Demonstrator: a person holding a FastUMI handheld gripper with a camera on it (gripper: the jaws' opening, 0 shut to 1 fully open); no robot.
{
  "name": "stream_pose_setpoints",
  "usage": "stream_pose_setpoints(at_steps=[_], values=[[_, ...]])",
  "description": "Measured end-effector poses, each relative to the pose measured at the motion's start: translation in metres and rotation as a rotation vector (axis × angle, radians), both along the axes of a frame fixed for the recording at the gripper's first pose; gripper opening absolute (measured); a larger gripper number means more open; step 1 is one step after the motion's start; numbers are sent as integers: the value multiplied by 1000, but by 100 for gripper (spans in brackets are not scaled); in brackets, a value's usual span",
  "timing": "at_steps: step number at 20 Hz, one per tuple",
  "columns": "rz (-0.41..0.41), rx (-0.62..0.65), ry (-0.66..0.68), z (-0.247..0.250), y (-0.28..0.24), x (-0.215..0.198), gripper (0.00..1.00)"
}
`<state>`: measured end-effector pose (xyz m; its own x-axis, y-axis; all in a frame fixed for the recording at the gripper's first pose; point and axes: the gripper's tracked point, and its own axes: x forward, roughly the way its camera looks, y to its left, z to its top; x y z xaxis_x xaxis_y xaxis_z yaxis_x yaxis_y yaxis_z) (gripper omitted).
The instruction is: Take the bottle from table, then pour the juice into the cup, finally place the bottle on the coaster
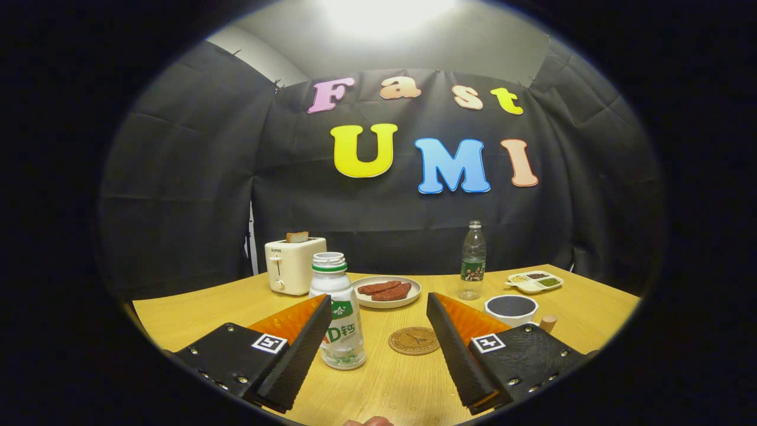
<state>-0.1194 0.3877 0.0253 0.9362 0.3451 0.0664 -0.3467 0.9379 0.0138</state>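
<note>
1. The gripper point(378, 340) is held low and level over the near part of the bench point(195, 313), pointing across it; its jaws stand wide apart and hold nothing.
2. The bottle point(338, 310) stands upright on the bench, uncapped, just ahead of the left finger and beside its inner face; whether it touches that finger cannot be told. It sits left of the middle of the gap.
3. The round coaster point(414, 341) lies flat on the bench in the gap, nearer the right finger, apart from the bottle.
4. The cup point(511, 310), white with a dark inside, stands just beyond the right finger.
5. Farther back are a plate point(414, 291) with red-brown slices, a clear water bottle point(473, 261), a divided dish point(535, 281) and a toaster point(293, 265) with bread in its slot.
6. A fingertip point(369, 421) of the person shows at the near edge, below the gap.
</note>
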Motion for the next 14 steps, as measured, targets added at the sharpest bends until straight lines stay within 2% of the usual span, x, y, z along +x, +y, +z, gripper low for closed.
stream_pose_setpoints(at_steps=[6,12,14], values=[[37,9,-4,-7,36,10,98],[-7,-12,23,-26,60,41,98],[14,-20,40,-34,72,44,96]])
